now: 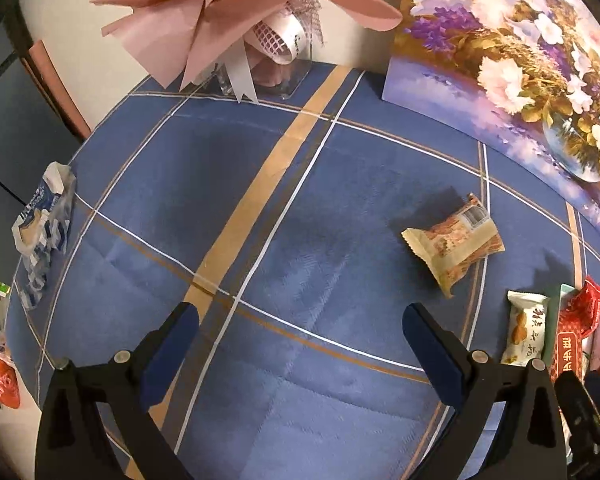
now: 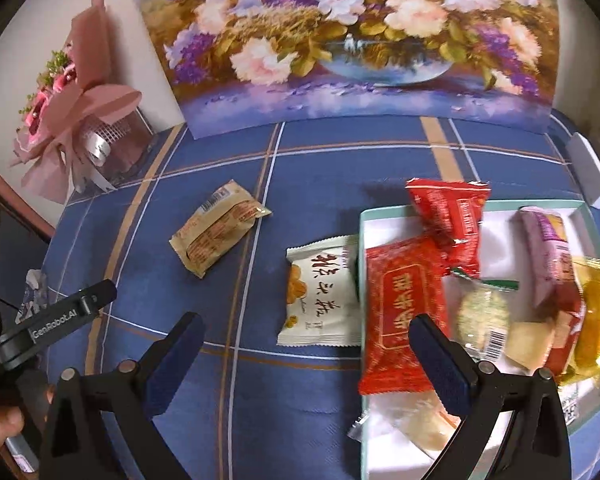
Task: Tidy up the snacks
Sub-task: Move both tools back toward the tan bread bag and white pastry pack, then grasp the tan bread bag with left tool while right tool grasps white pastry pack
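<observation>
On blue cloth, tan snack packet lying diagonally; both hand-held grippers open, empty.

2 packets on cloth, others in tray

Both views are lit by soft, moderately dim indoor light, and strong fisheye bending is seen at the edges, where the lines of the blue checked tablecloth curve and dark vignetting fills the corners. Short, soft shadows are cast up and to the left of the tan snack packet. Motion blur is seen on the yellow packet in the tray, and the flower painting is slightly soft.
</observation>
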Demonstrator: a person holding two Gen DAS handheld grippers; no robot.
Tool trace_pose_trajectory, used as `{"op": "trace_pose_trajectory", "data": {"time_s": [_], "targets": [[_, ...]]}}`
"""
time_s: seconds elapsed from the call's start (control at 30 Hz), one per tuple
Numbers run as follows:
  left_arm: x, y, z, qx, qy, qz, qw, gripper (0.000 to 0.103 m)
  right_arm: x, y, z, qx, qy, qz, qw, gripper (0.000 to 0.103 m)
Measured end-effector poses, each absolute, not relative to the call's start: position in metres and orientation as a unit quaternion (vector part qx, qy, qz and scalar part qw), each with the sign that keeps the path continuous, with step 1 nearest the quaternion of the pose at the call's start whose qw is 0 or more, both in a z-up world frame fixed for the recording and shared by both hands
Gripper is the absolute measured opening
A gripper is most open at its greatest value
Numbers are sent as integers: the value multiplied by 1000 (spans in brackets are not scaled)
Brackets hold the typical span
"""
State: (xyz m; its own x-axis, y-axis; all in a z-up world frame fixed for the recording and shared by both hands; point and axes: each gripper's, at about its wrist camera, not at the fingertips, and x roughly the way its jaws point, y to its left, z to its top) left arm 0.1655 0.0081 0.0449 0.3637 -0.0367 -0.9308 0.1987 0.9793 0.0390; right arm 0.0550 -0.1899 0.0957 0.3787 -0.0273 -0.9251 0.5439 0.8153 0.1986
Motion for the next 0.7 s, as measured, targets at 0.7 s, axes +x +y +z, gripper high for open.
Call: {"op": "trace_pose_trajectory", "data": {"time_s": [0.7], "targets": [[183, 12, 37, 39, 559, -79, 824, 102, 97, -209, 76, 304, 621, -143, 708, 103]]}}
